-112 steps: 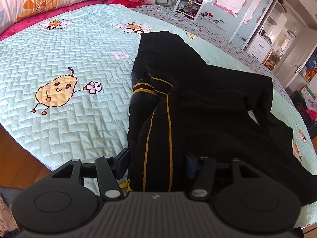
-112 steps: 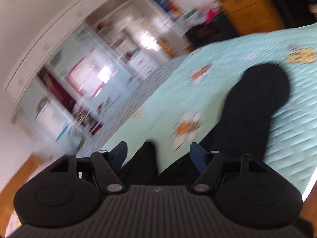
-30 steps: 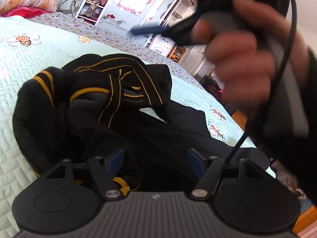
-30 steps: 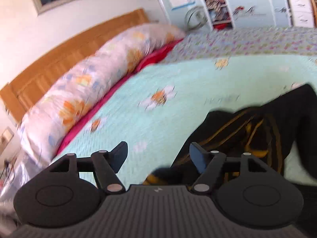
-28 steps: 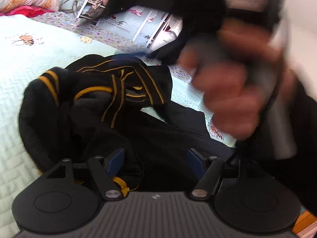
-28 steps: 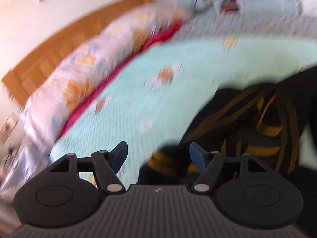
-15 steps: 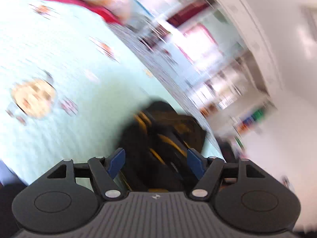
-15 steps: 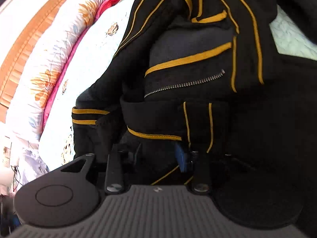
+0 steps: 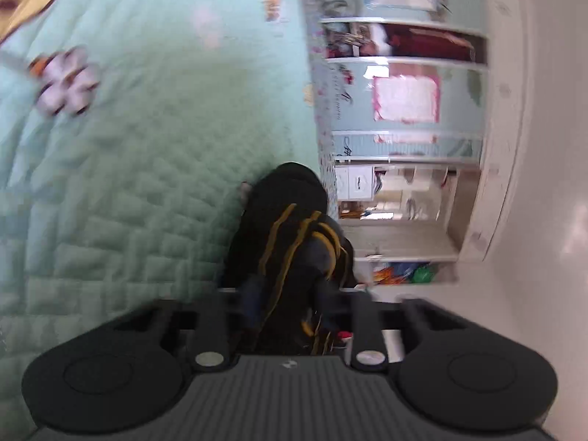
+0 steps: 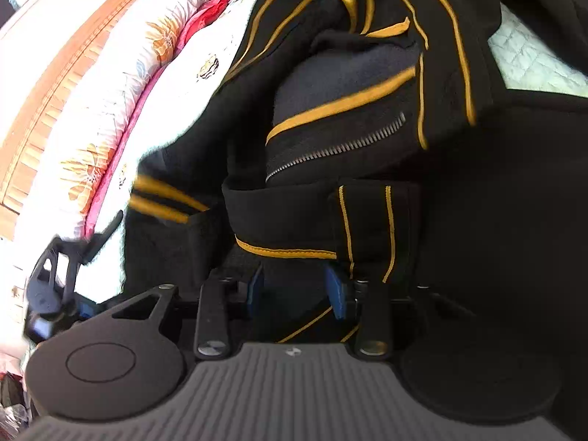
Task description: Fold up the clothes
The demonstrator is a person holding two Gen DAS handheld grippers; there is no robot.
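Observation:
A black jacket with yellow stripes (image 10: pixel 330 92) lies crumpled on the mint quilted bedspread (image 9: pixel 147 147); its zipper (image 10: pixel 330 150) shows. My right gripper (image 10: pixel 296 286) is shut on a black fold below a yellow-edged hem. In the left wrist view a bunched part of the jacket (image 9: pixel 290 228) runs between my left gripper's (image 9: pixel 290 294) fingers; its jaws are closing and the pads press the fabric. The picture is rolled sideways and blurred. The left gripper (image 10: pixel 106 235) also shows at the left of the right wrist view, beside a striped cuff (image 10: pixel 165 198).
A flowered duvet (image 10: pixel 121 73) and a wooden headboard (image 10: pixel 55 55) lie beyond the jacket. White shelves and pale blue wardrobe doors (image 9: pixel 404 110) stand past the bed's edge. Bare bedspread stretches to the left of the jacket in the left wrist view.
The left gripper swung and rolled sideways, and its jaws narrowed onto the jacket. The right gripper dropped onto the jacket and closed on a fold, then stayed put.

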